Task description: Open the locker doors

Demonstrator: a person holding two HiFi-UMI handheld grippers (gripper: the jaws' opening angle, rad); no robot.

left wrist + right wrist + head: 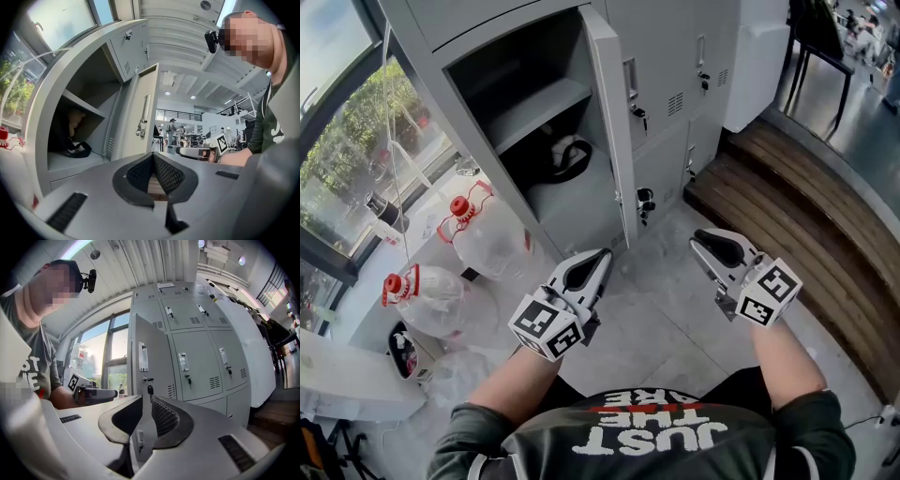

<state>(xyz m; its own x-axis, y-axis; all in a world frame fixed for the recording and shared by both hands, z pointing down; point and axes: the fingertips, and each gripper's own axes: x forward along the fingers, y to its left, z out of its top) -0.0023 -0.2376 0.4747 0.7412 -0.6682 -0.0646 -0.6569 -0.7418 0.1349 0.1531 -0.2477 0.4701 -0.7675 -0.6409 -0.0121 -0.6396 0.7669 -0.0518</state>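
At the left end of the grey locker bank (675,56), one locker door (609,112) stands swung out, hinged on its right side, edge toward the person. Its compartment (502,75) is exposed: one shelf (539,105) across it, with a dark bag (567,155) with a strap lying below the shelf. Other doors to the right are all closed, and several have keys hanging in their locks. One bunch of keys (645,202) hangs just right of the open door's lower corner.

Left gripper (602,255) is held level, pointing at the bottom of the open door, near it but not touching. Its jaws are pressed together at the tips with nothing between them. Right gripper (703,234) is also level, aimed at the closed lower lockers and well apart from them. Its jaws are nearly together with a thin slit left, and nothing is pinched; the open door only shows behind the slit in the right gripper view.

Two clear water jugs with red caps (492,239) lie on the floor (666,309) left of the lockers, under a window (356,141). A wooden step (797,216) runs along the right. The person's forearms and dark printed shirt fill the bottom of the head view.
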